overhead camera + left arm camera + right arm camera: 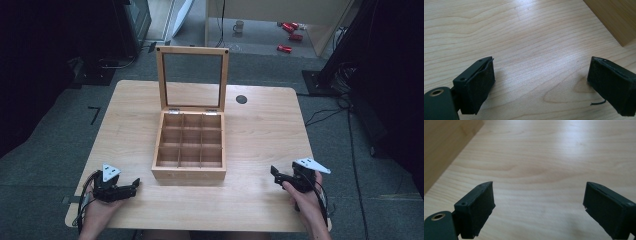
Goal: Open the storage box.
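Resting both tools low on the tabletop point(260, 125), you look to be at the start of work on the wooden box point(189, 172), which sits at the middle with its glass-paned lid point(192, 78) standing upright. The left tool point(134, 186) and right tool point(274, 173) each hold their jaws wide apart, gripping nothing. The 9 square compartments look empty. A likely next move is reaching for the lid's smooth, pale frame.
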Demonstrator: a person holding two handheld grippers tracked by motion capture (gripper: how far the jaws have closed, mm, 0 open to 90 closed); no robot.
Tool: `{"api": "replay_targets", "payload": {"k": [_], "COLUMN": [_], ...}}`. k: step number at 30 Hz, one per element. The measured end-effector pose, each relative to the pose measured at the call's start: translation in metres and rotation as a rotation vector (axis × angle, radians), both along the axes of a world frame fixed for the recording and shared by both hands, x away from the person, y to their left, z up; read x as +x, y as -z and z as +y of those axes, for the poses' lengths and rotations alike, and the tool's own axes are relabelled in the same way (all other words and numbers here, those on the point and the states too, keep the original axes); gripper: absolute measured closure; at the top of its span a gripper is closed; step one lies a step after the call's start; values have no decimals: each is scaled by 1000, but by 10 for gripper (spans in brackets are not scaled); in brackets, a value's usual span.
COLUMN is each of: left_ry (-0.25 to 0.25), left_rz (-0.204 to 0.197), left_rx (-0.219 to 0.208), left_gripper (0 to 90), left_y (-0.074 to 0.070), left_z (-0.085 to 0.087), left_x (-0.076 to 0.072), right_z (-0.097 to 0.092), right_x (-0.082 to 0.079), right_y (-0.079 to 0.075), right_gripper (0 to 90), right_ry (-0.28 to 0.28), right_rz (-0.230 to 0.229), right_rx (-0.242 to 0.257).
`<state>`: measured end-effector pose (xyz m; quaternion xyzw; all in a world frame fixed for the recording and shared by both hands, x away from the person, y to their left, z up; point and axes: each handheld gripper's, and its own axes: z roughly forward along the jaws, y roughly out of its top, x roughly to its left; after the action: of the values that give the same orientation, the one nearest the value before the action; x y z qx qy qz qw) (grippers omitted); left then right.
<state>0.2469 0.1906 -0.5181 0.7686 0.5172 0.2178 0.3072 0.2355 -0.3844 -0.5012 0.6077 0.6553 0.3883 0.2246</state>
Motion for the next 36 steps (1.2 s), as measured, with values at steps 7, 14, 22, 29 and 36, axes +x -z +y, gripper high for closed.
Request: {"api": "replay_targets", "payload": {"k": [7, 14, 22, 29, 36], "left_ry": [-2, -2, -2, -1, 1], "left_rz": [0, 0, 0, 0, -1], "left_rx": [0, 0, 0, 0, 0], "left_gripper": [79, 79, 79, 80, 83], "left_y": [0, 0, 0, 0, 0], "left_z": [0, 0, 0, 0, 0], "left_x": [0, 0, 0, 0, 0], "right_z": [-18, -30, -35, -37, -37], "right_x": [-21, -41, -58, -58, -59], "right_y": [14, 22, 24, 25, 25], "right_gripper": [98, 98, 98, 98, 99], "right_ry": [27, 59, 79, 83, 83], "right_rz": [43, 84, 82, 81, 82], "right_rx": [-25, -94, -165, -164, -162]}}
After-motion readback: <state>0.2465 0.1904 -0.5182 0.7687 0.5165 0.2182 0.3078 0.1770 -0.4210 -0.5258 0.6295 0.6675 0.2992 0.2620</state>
